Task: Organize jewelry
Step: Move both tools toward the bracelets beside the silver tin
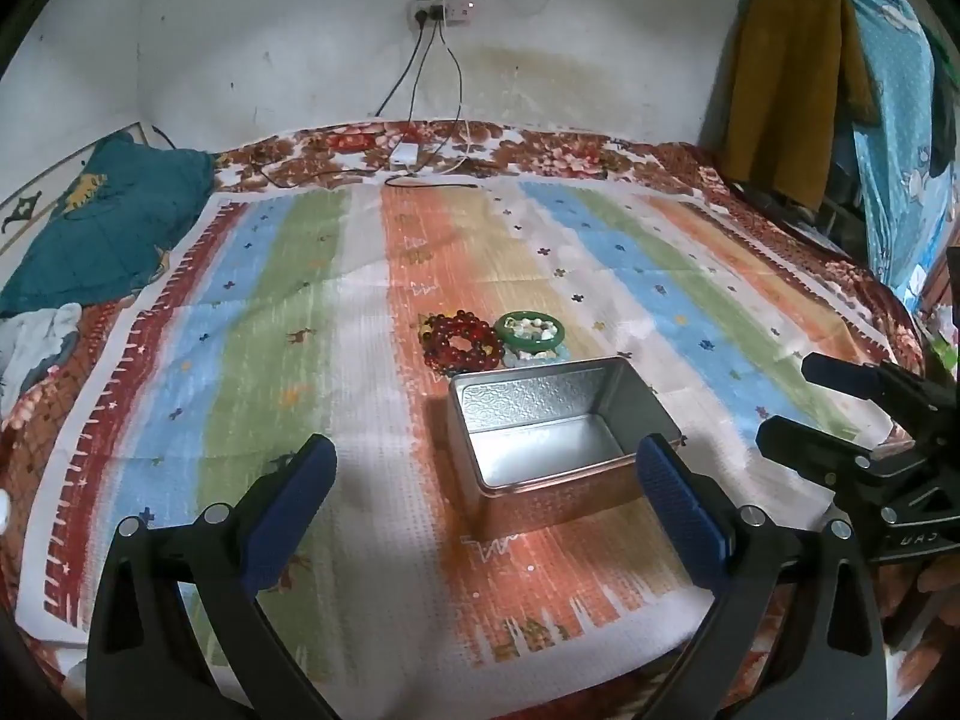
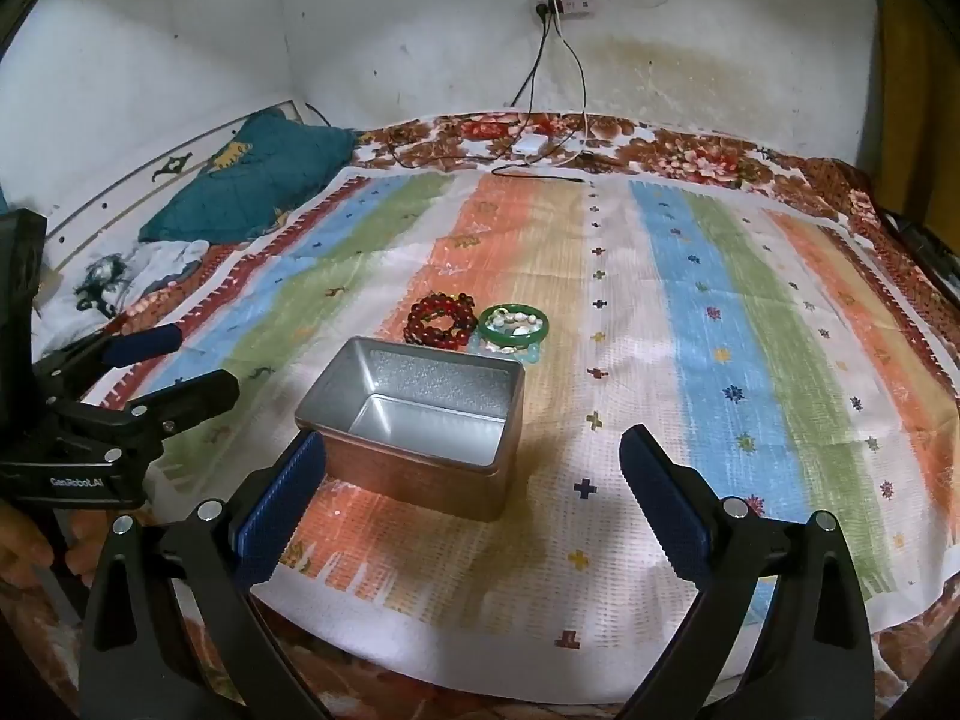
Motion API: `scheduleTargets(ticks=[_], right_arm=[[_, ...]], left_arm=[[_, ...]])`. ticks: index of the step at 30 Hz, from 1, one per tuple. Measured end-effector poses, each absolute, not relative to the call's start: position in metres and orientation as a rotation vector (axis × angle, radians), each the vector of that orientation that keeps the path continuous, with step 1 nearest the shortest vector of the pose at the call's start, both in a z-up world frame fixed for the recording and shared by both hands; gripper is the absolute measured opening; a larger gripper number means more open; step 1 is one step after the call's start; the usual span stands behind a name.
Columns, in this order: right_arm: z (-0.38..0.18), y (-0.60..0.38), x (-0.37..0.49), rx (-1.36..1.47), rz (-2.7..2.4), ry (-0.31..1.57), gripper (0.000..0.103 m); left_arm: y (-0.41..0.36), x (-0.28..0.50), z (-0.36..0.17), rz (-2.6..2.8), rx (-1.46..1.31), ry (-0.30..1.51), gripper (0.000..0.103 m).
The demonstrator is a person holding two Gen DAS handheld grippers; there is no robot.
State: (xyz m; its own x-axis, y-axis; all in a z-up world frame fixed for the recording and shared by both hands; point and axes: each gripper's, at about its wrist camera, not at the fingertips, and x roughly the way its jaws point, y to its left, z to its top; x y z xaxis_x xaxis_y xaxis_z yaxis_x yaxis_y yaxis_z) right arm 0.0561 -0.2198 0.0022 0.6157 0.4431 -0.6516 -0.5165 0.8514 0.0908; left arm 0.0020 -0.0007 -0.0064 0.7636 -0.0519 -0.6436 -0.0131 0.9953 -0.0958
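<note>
Silver-lined and empty, the tin box (image 1: 543, 438) sat on the striped cloth (image 1: 288, 312). At its 12 o'clock lay the red bead bracelet (image 1: 462, 342) and, touching it, the green bangle (image 1: 531, 330). The left gripper (image 1: 486, 504) and right gripper (image 2: 474, 498) hovered with fingers spread wide, holding nothing. Risk: the crowded pieces could snag and lift together, or smooth beads could slip from the pads.

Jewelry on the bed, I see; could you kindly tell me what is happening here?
A person holds two grippers over a striped cloth. The left gripper and right gripper are both open and hold nothing. An empty metal tin sits open; behind it lie a red bead bracelet and a green bangle, not yet stowed.
</note>
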Motion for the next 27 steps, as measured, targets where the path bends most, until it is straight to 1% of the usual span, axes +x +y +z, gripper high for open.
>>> scheduleTargets(ticks=[27], right_arm=[[-0.0035,-0.2152,0.0641,-0.11,0.554,0.756,0.099]], left_arm=[[0.007,0.0004,-0.0113,-0.004,-0.118,0.734,0.097]])
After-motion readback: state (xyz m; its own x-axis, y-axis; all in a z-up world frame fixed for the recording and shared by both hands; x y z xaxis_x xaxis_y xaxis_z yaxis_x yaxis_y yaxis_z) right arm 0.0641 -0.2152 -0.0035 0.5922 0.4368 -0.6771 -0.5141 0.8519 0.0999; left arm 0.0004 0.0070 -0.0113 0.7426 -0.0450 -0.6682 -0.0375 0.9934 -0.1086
